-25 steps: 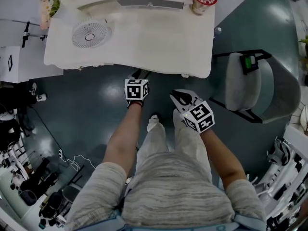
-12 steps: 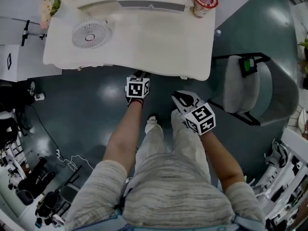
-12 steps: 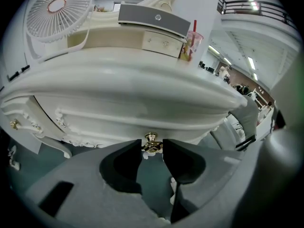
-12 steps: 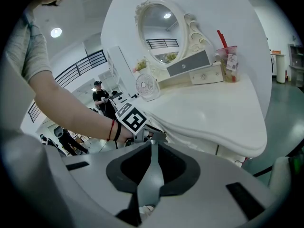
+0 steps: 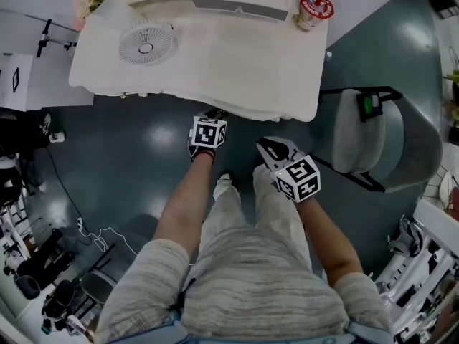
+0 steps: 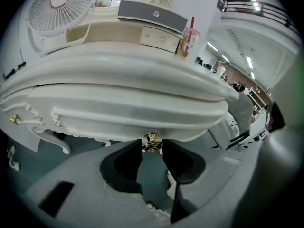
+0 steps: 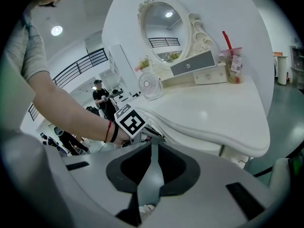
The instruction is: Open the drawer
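The white dressing table (image 5: 215, 63) has a drawer (image 6: 133, 115) under its front edge, with a small brass knob (image 6: 151, 142). My left gripper (image 6: 151, 147) reaches up to that knob. Its jaws are closing, and the knob sits between the two black pads (image 6: 135, 151), touching both. In the head view the left gripper (image 5: 209, 120) has its tips tucked under the table's edge, so the knob is hidden there. My right gripper (image 7: 152, 148) hangs beside it, away from the table, jaws together and empty. In the head view the right gripper (image 5: 269, 147) is over the person's thigh.
On the tabletop stand a small white fan (image 5: 145, 47), a drawer box with a mirror (image 5: 244, 6) and a red-topped cup (image 5: 315, 6). A grey chair (image 5: 373, 131) stands to the right. Cables and equipment (image 5: 43, 292) lie on the floor at left.
The table has slid a little lower and to the right in the head view. Both grippers stay where they were, the left one at the table's front edge.
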Demonstrator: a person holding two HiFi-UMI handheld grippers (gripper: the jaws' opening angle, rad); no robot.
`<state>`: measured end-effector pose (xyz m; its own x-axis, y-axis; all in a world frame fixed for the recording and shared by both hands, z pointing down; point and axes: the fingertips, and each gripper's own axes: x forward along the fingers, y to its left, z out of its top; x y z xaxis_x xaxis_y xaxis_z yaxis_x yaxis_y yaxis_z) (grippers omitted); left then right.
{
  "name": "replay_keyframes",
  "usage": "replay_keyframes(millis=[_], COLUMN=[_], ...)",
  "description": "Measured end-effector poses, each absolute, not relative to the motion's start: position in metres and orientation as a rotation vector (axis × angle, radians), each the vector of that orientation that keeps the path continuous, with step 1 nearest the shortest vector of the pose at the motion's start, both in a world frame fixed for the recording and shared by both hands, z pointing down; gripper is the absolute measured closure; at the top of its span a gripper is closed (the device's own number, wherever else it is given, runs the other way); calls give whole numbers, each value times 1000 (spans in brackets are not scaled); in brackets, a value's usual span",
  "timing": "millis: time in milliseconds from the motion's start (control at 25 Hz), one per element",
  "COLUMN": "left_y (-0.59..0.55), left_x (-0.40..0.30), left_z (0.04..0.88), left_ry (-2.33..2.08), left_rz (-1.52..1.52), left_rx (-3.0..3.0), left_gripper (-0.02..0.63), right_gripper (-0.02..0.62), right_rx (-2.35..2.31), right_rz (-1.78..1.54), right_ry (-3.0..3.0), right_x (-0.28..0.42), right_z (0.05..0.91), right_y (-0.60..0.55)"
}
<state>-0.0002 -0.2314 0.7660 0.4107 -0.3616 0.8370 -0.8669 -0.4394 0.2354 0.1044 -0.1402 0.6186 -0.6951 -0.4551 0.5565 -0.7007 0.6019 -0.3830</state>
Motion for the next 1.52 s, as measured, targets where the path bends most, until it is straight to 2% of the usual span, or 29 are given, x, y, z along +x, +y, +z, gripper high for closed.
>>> replay_keyframes(millis=[1520], left_y=[-71], left_x=[-42], left_z=[769], left_ry=[-870], left_rz=[988], left_rx=[1931], left_gripper=[465], right_gripper=[588], right_rx=[799], right_rz=[751], right_ry=[-2431], right_x=[38], right_z=[590], right_y=[-91])
